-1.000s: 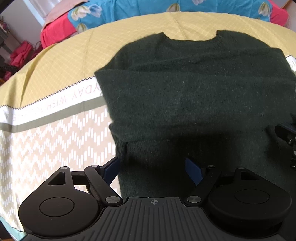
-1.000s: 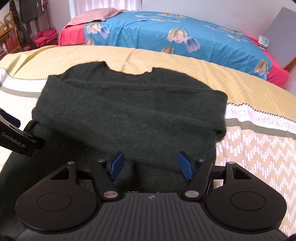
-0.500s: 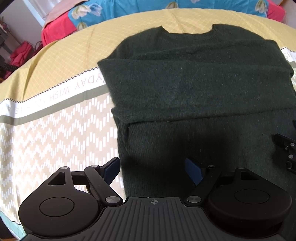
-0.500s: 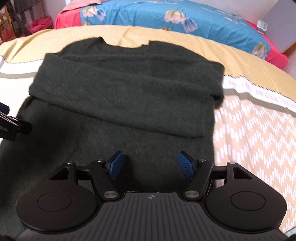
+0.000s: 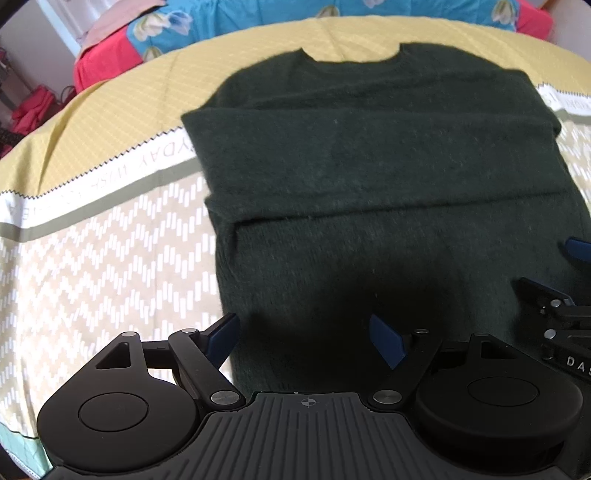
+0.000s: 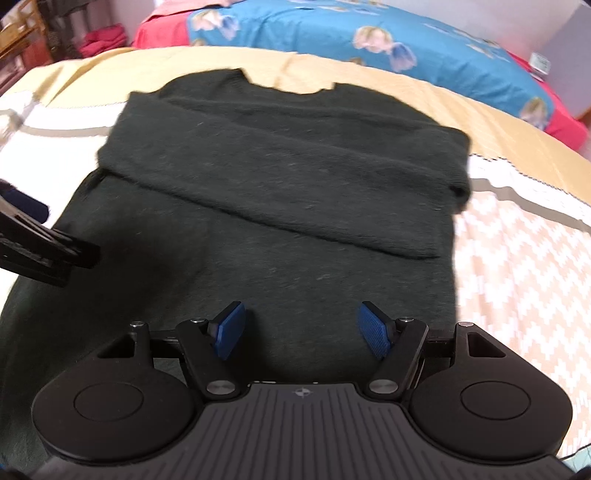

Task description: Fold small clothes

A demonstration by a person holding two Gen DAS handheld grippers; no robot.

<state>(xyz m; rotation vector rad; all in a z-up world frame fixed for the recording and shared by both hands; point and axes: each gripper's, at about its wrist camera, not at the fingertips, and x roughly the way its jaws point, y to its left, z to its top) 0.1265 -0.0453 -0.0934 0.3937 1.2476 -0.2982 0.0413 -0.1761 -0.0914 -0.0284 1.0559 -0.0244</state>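
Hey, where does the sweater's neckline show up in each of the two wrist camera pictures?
Left wrist: the neckline sits top centre, at the far end of the dark green sweater.
Right wrist: the neckline lies top centre, slightly left and blurred.
Shared landmark: the blue floral bedding lies just beyond the neckline in both views.

Yellow bedspread (image 5: 110,122), blue floral quilt (image 6: 369,40)

place: home bedroom | evidence: yellow-and-beige patterned bedspread (image 5: 110,236) filling the frame | blue flower-print quilt (image 6: 332,40) along the top edge
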